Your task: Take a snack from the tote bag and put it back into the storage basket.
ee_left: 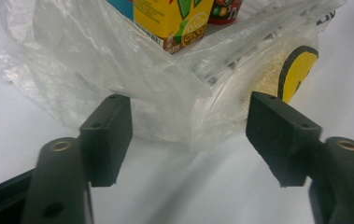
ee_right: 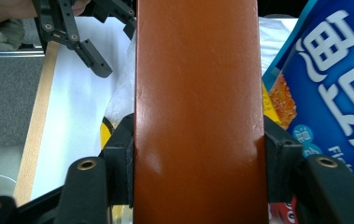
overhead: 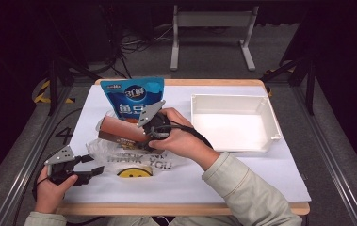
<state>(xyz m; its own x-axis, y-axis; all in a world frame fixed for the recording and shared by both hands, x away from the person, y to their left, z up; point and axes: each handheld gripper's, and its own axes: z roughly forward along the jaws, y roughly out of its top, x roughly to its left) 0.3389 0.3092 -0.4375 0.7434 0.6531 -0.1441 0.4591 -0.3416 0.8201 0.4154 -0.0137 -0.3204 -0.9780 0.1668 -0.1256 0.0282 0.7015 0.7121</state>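
Two grippers at work over the white table sheet (overhead: 242, 174). Right gripper (ee_right: 198, 154) clamps a reddish-brown flat rectangular carton (ee_right: 198, 102) between both pads, held above the crinkled clear plastic bag (overhead: 119, 153), just in front of the blue snack pouch (overhead: 136, 94). Left gripper (ee_left: 191, 135) stands released, jaws apart at the bag's edge, gripping nothing.

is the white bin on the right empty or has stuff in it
Empty. The high view shows the white bin with a bare floor and nothing inside; the brown box is clamped in the right gripper.
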